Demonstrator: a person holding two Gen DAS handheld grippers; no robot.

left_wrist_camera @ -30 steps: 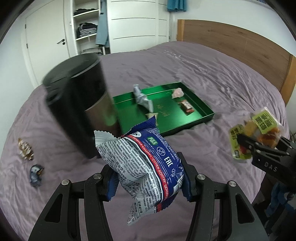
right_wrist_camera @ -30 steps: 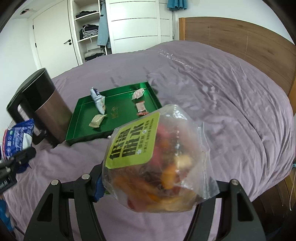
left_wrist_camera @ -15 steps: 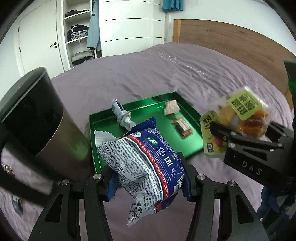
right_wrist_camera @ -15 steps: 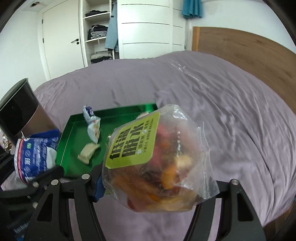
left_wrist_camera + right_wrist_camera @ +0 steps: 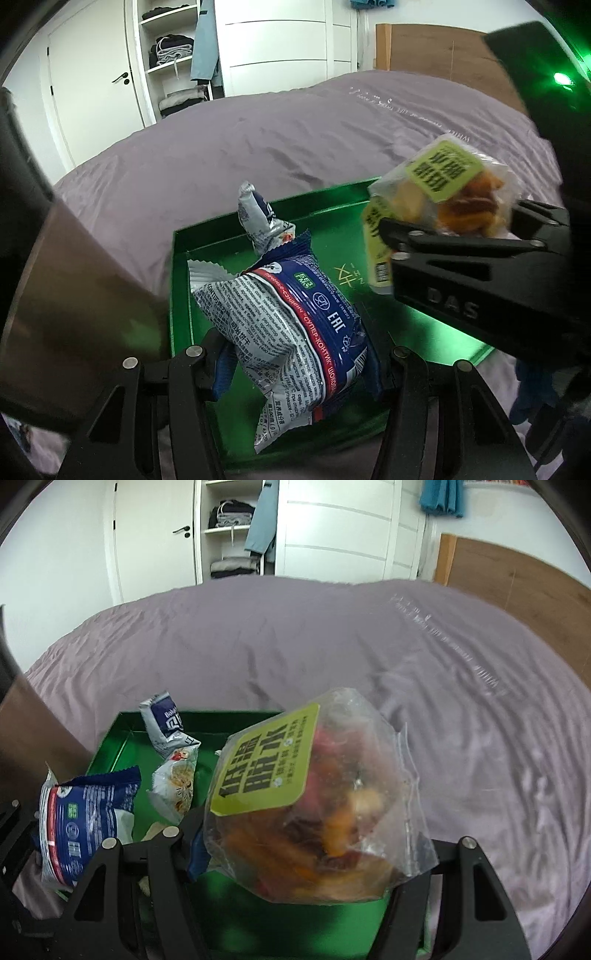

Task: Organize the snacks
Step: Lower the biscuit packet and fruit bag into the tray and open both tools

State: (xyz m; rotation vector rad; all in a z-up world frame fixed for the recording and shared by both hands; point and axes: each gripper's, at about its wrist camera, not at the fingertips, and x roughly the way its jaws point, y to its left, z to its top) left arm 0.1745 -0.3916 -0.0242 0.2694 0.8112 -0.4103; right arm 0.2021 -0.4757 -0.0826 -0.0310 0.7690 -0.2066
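Note:
My left gripper (image 5: 295,365) is shut on a blue, white and red snack packet (image 5: 295,321), held above the near left part of a green tray (image 5: 221,229) on the purple bed. My right gripper (image 5: 310,853) is shut on a clear zip bag of orange and red snacks with a yellow-green label (image 5: 314,801), held over the tray (image 5: 110,746). Each view shows the other: the right gripper (image 5: 454,225) with its bag (image 5: 443,184), and the left's packet (image 5: 81,823). In the tray lie a grey-blue packet (image 5: 258,218) (image 5: 166,723) and a white printed packet (image 5: 177,786).
A tall dark bin with a brownish wall (image 5: 55,277) (image 5: 29,738) stands close against the tray's left side. A wooden headboard (image 5: 517,590) runs along the bed's right. Behind the bed are a white wardrobe with open shelves (image 5: 173,55) and a door.
Both grippers have come forward and down to hang over the green tray, still holding their packets. The bin has slid to the left edge of both views.

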